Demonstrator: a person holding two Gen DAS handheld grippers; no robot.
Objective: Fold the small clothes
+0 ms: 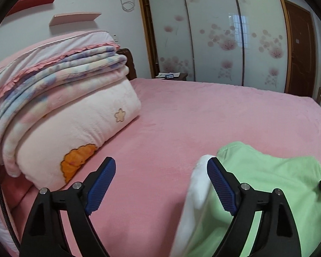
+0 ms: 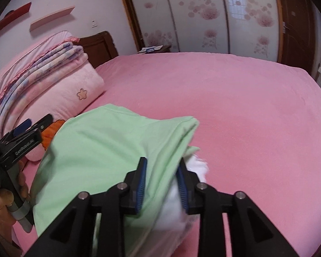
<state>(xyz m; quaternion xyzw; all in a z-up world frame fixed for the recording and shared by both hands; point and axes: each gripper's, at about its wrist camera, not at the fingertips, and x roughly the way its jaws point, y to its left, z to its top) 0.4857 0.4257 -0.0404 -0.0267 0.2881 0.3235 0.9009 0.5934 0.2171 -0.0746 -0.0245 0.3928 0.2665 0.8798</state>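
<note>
Spreading wide, the left gripper [image 1: 160, 182] holds nothing; only pink bedsheet [image 1: 182, 117] shows between its blue pads, and the right-hand pad lies against the white edge of the green garment [image 1: 267, 182] at about four o'clock; the folded blankets [image 1: 64, 107] sit at ten o'clock. In the right wrist view the right gripper [image 2: 160, 184] stands partly apart with the garment's green and white fabric bunched between its pads; whether they still press it I cannot tell; the garment lies on the bed's near side, toward seven o'clock.
</note>
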